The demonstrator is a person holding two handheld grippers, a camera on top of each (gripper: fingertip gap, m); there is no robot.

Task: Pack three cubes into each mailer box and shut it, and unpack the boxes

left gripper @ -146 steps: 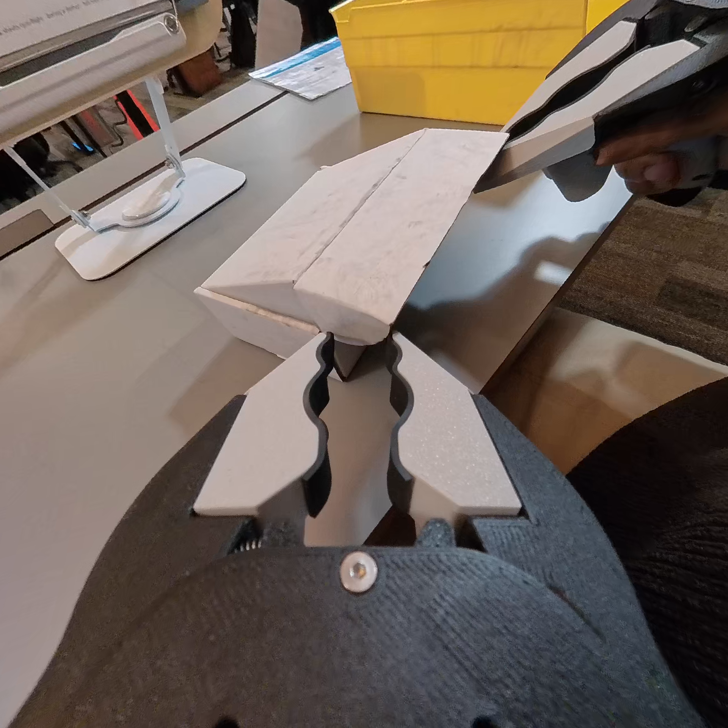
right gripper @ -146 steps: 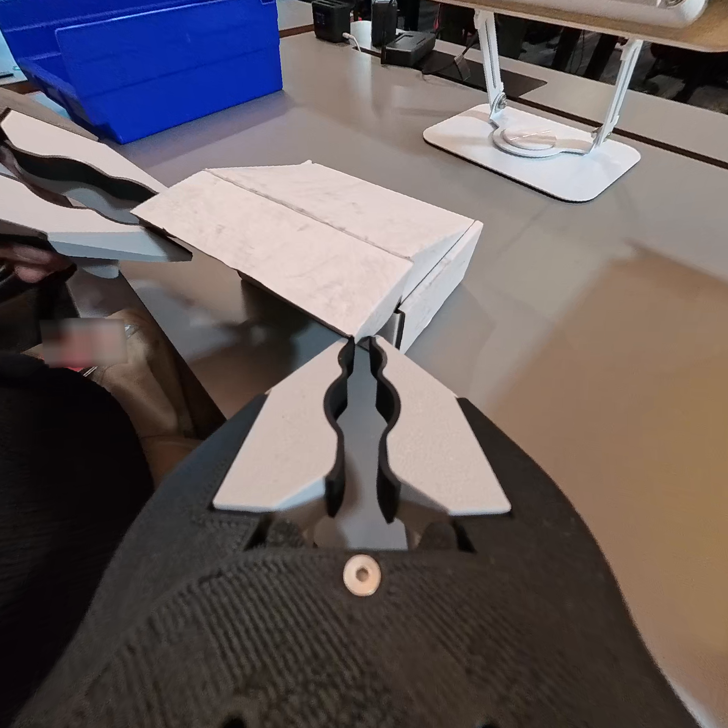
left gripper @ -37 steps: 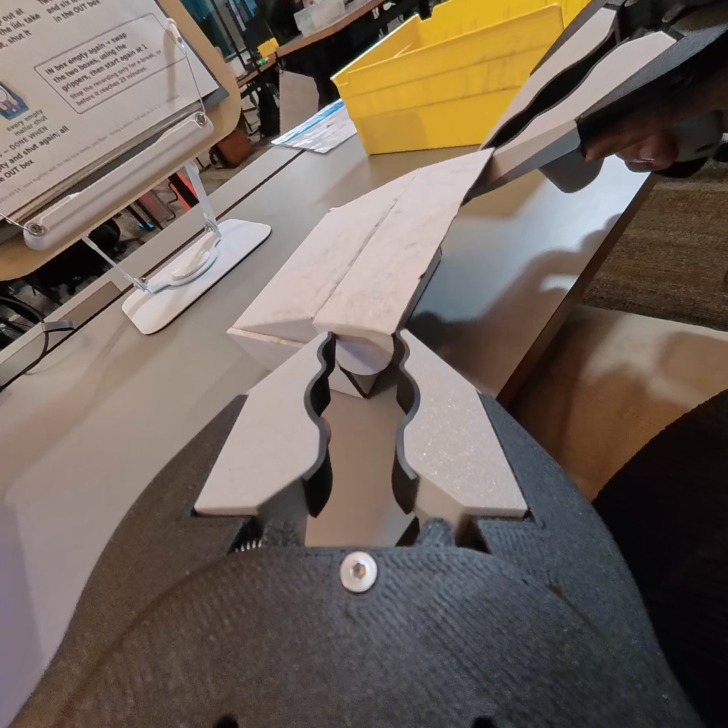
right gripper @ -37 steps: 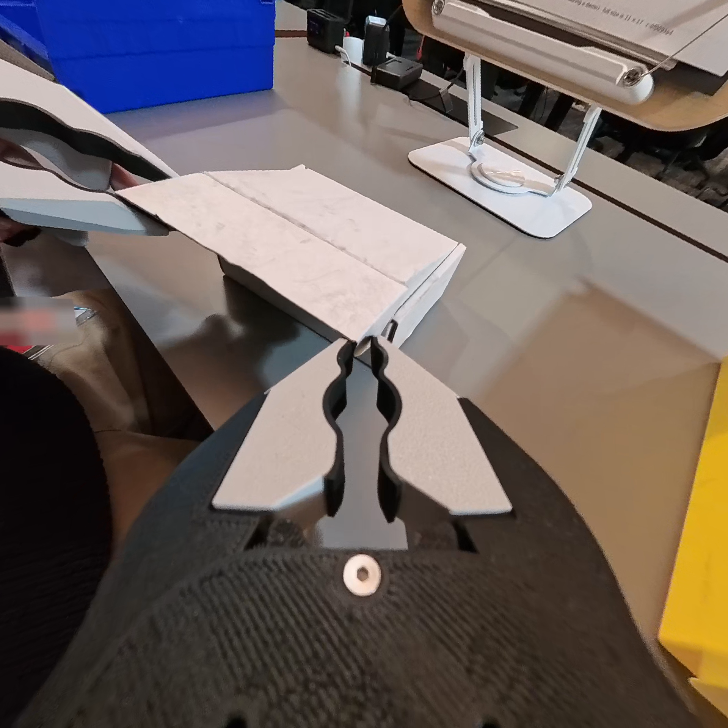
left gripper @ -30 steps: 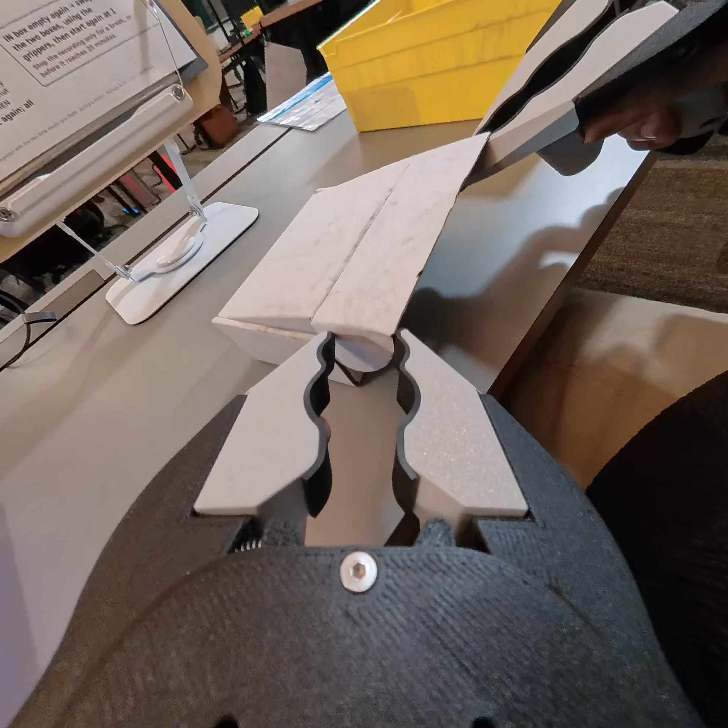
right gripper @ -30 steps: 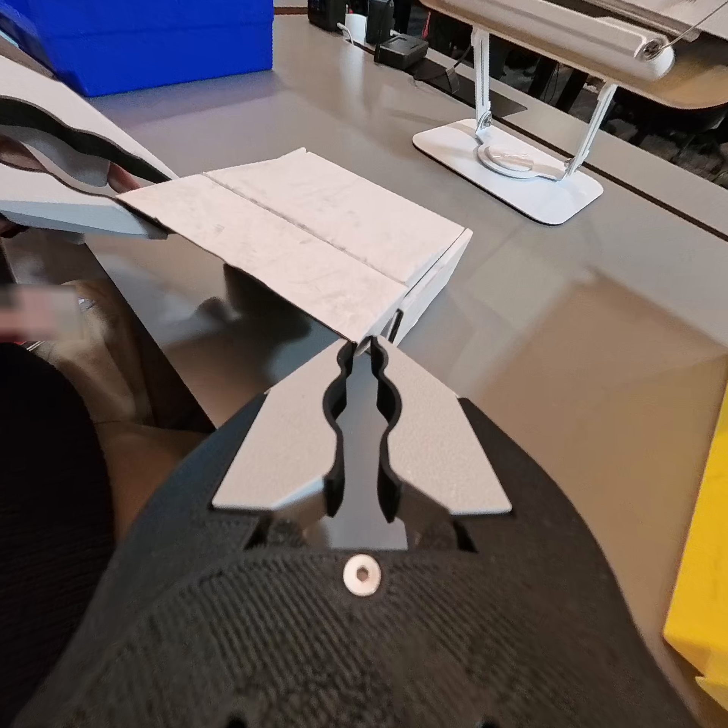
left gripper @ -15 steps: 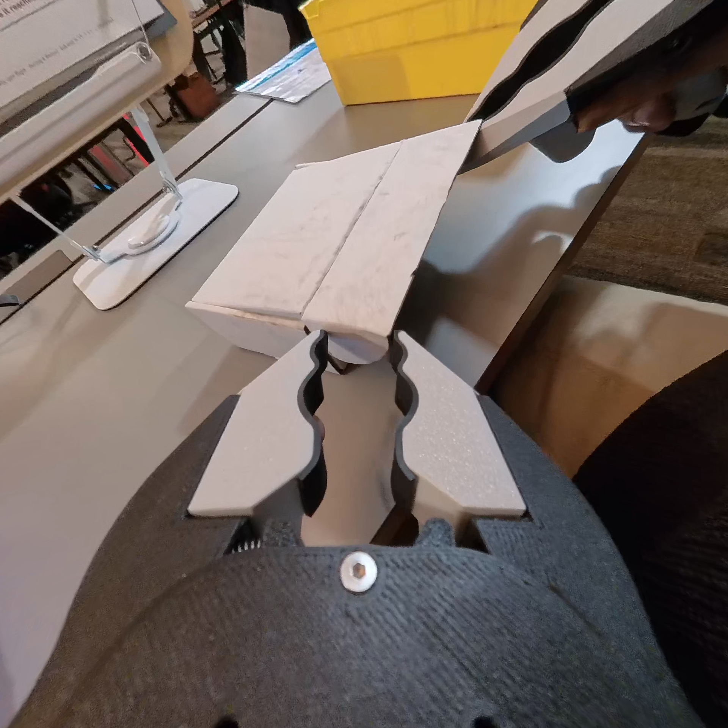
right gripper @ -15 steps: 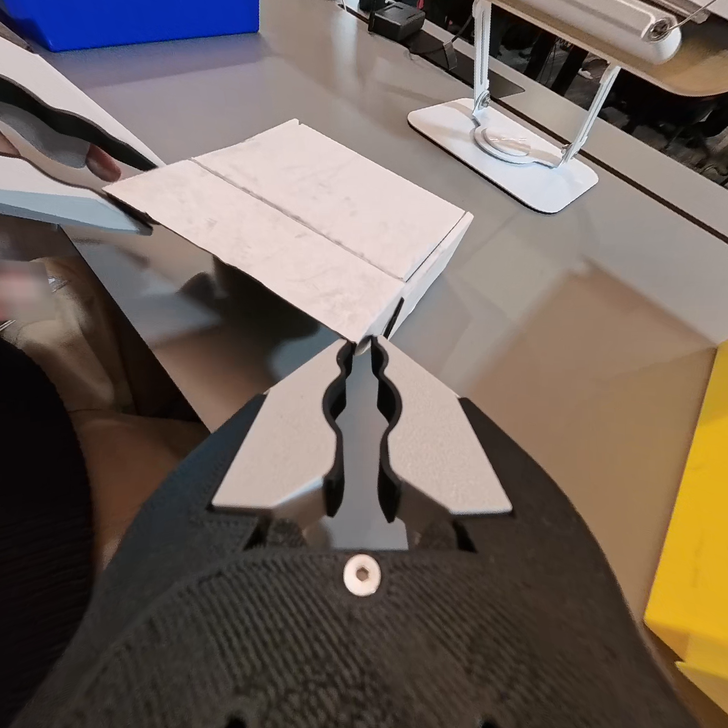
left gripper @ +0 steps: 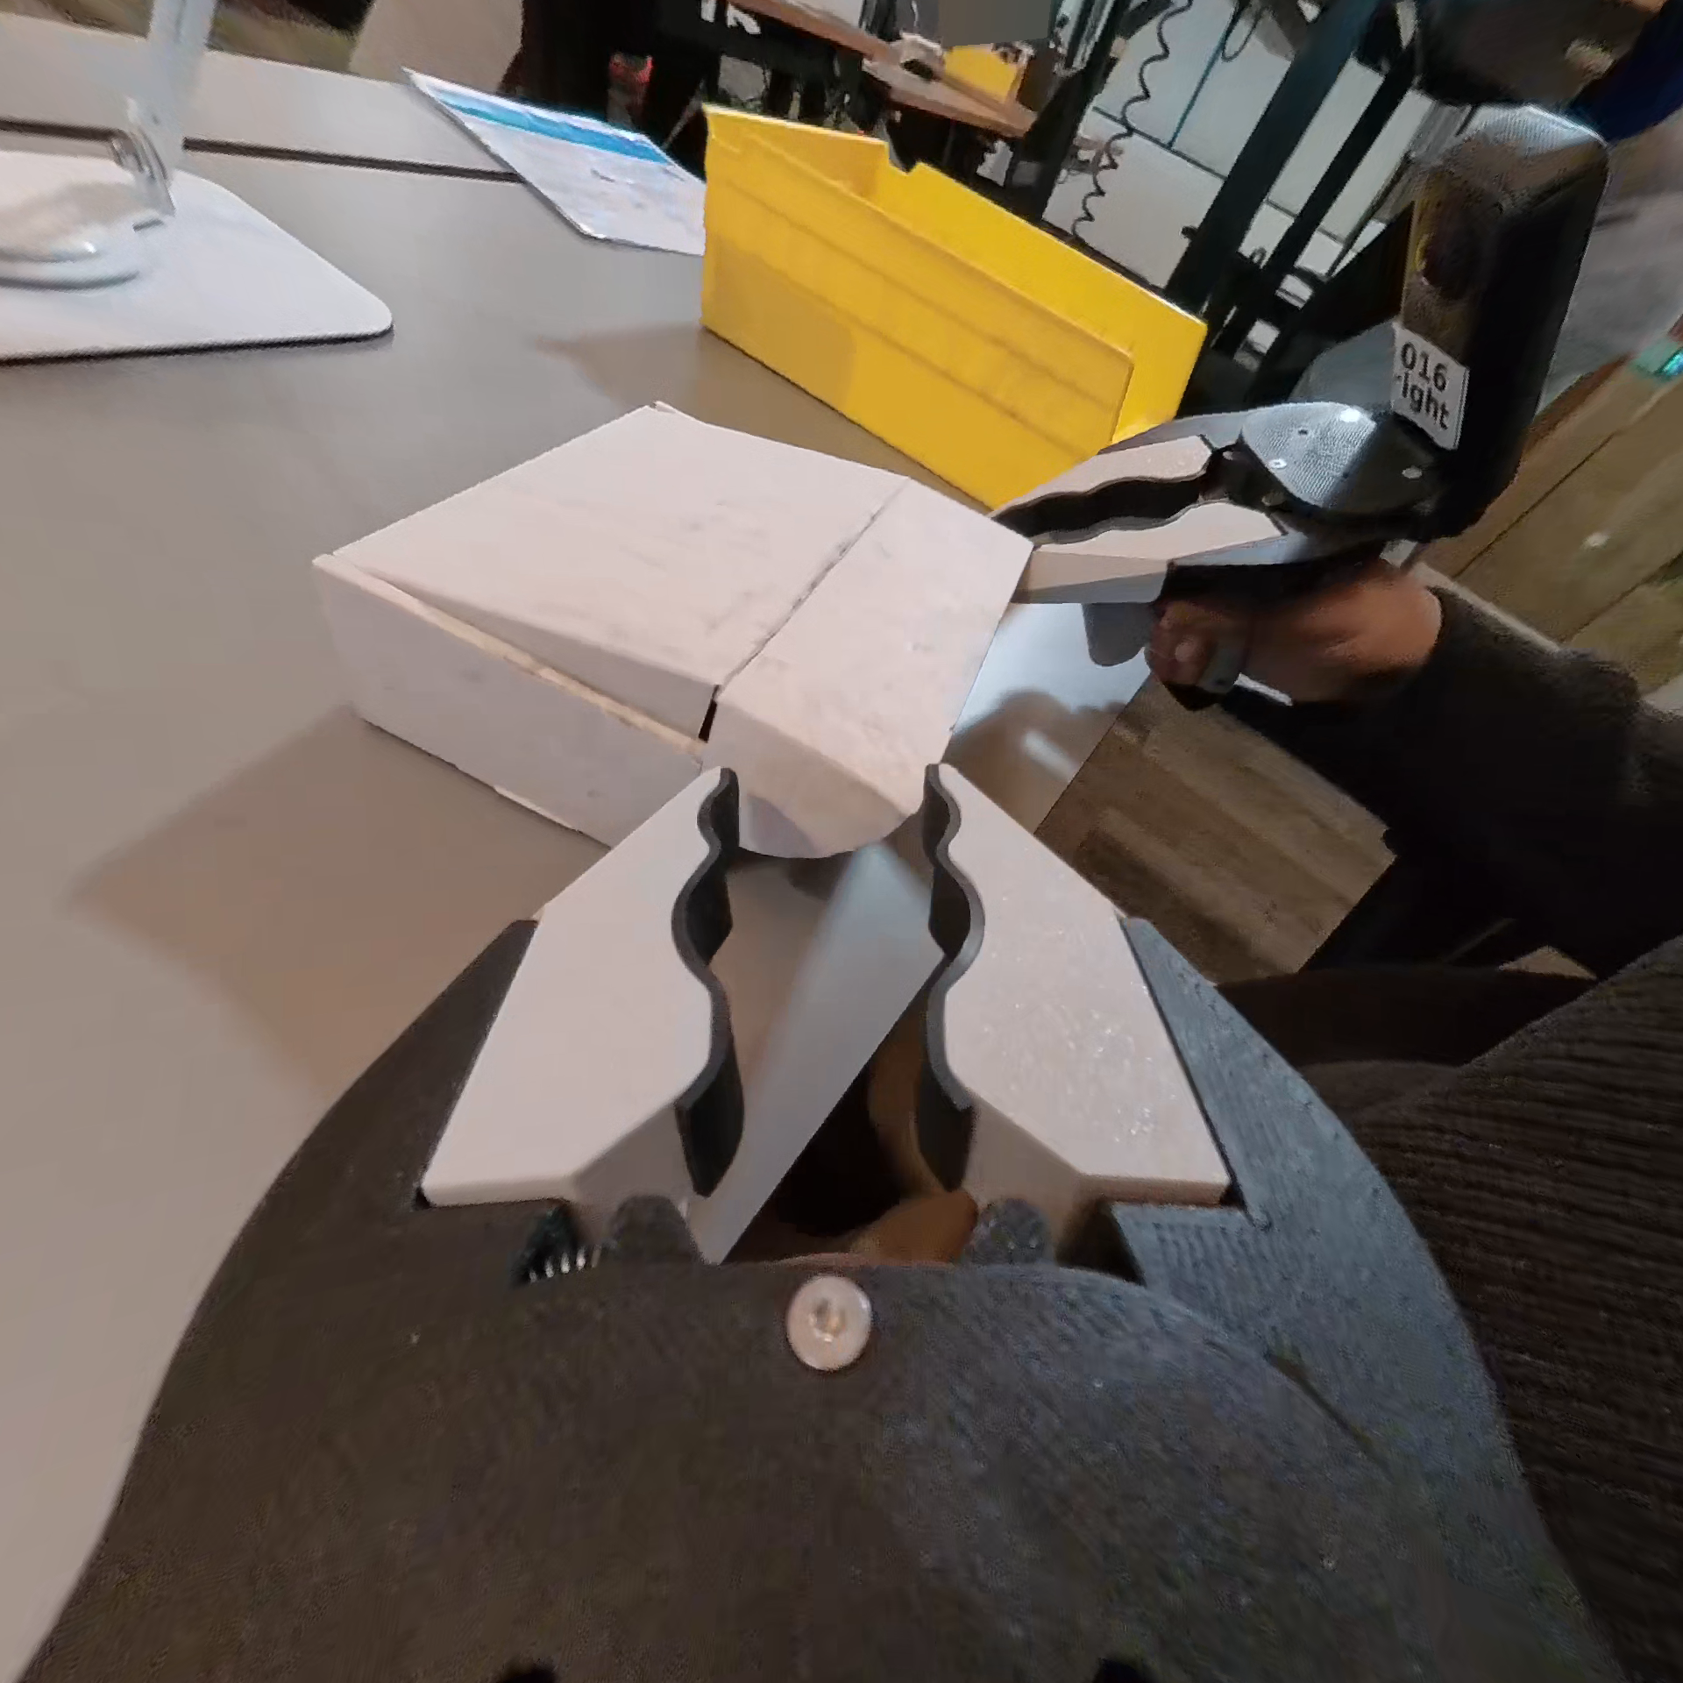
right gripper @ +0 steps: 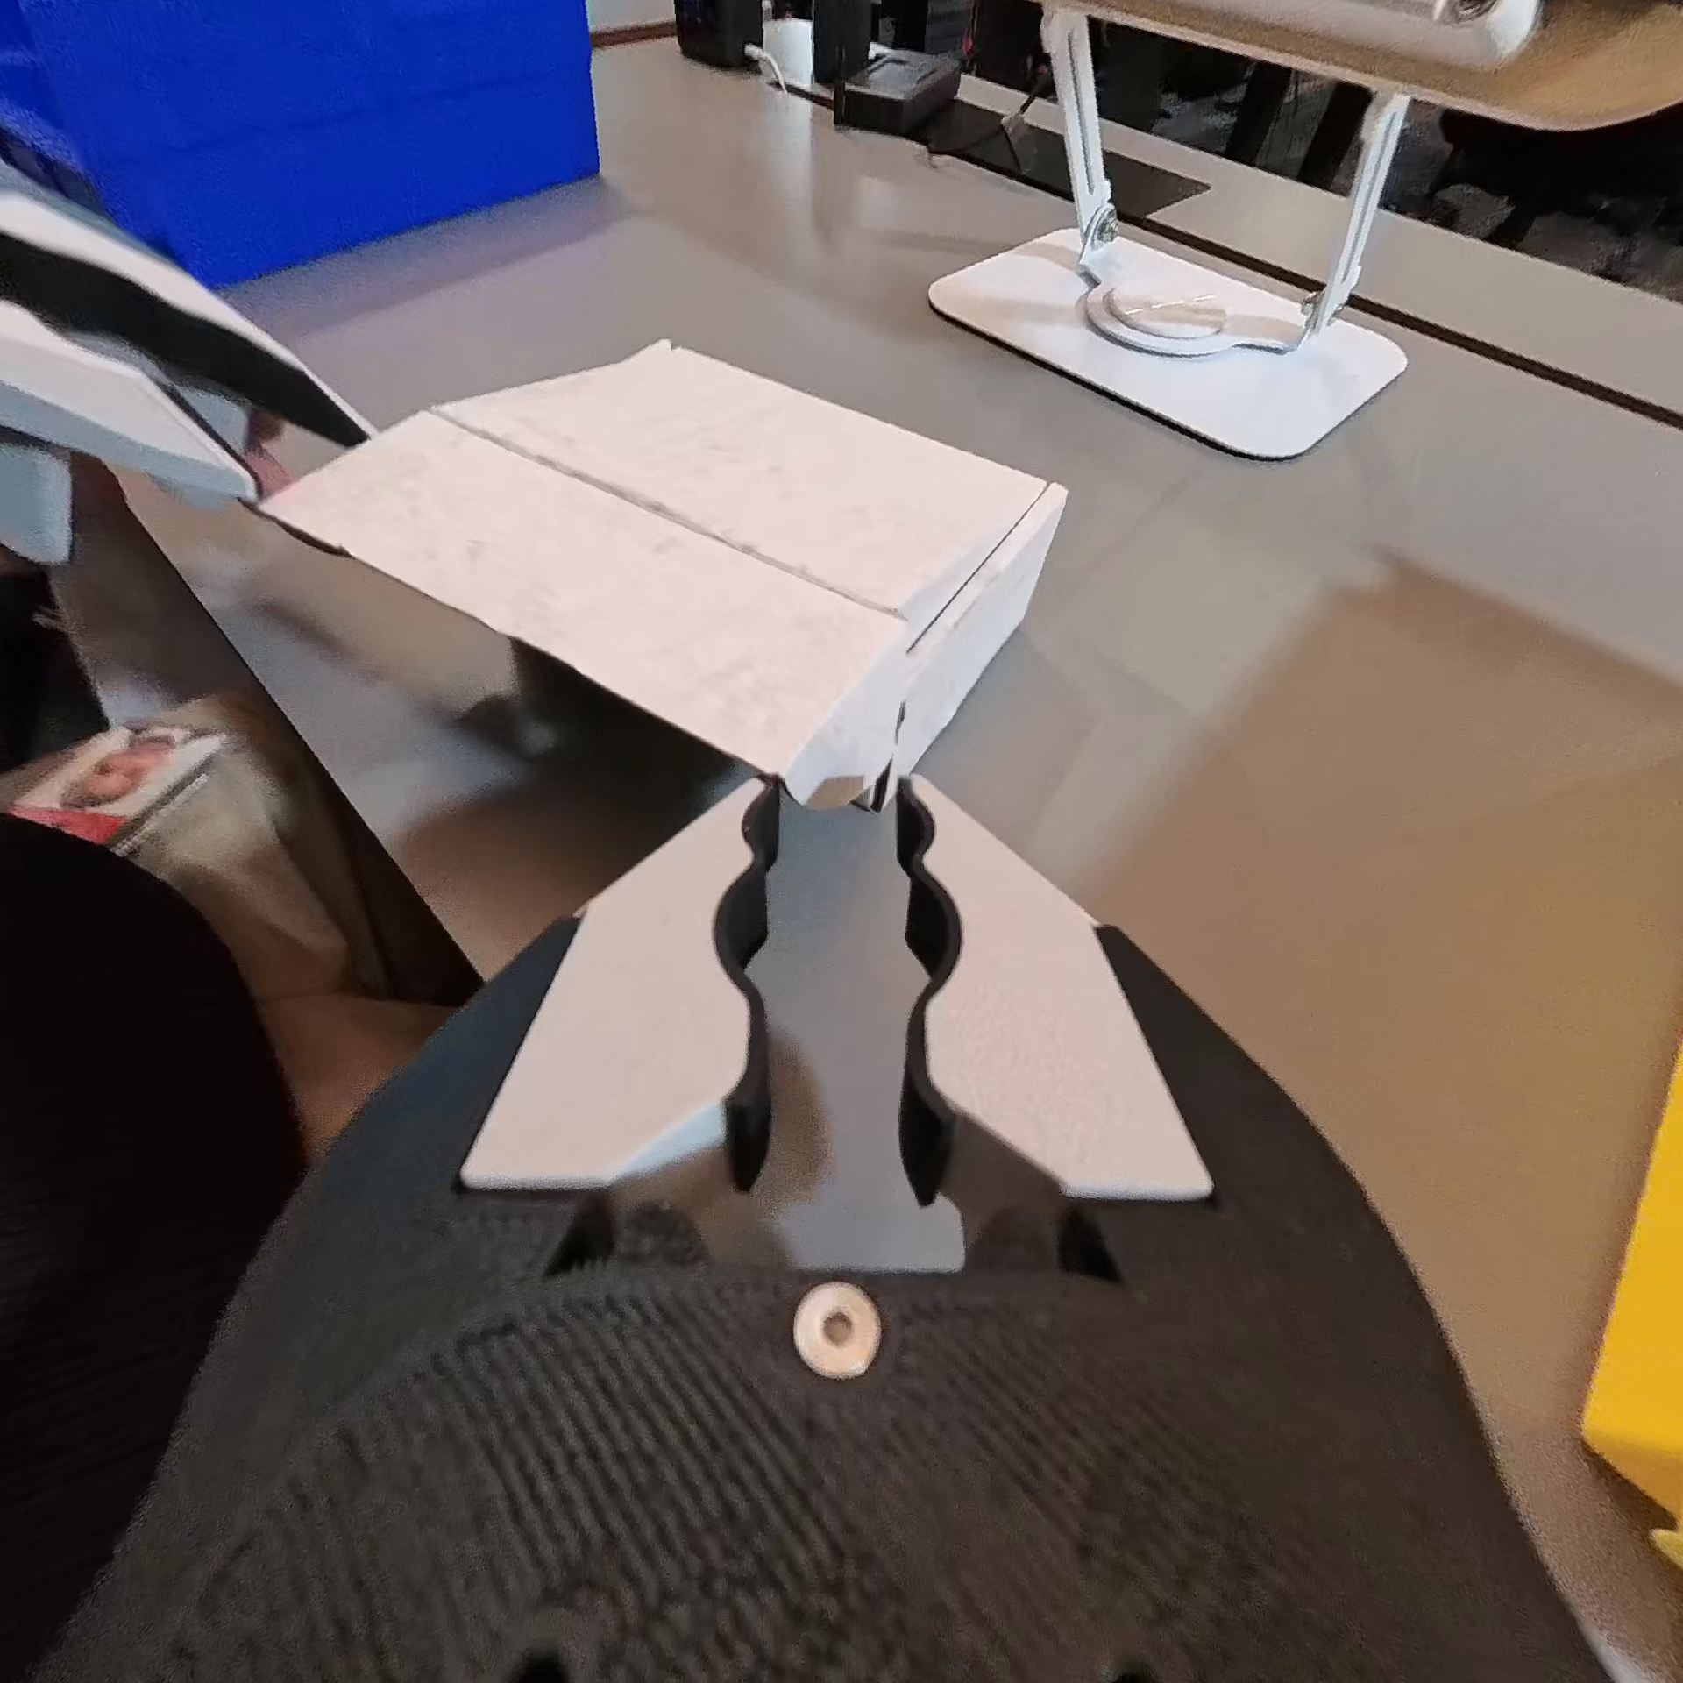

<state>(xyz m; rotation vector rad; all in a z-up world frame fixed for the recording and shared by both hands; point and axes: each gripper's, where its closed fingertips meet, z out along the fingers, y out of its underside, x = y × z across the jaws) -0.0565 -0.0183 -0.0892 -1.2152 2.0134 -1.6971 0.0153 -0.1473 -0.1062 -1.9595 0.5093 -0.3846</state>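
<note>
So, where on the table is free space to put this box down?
Bare table lies left of the mailer box, below the white stand base. Another patch lies between stand base and yellow bin. The near edge is crowded by both grippers.

1. Box (left gripper: 637, 583) interior hidden under lid; contents can't be told.
2. Left gripper (right gripper: 137, 410) blurred, cut off at frame edge.
3. Yellow bin (right gripper: 1639, 1275) cropped at right edge.

matt cardboard mailer box (left gripper: 637, 565) – glossy table (left gripper: 228, 474)
</note>
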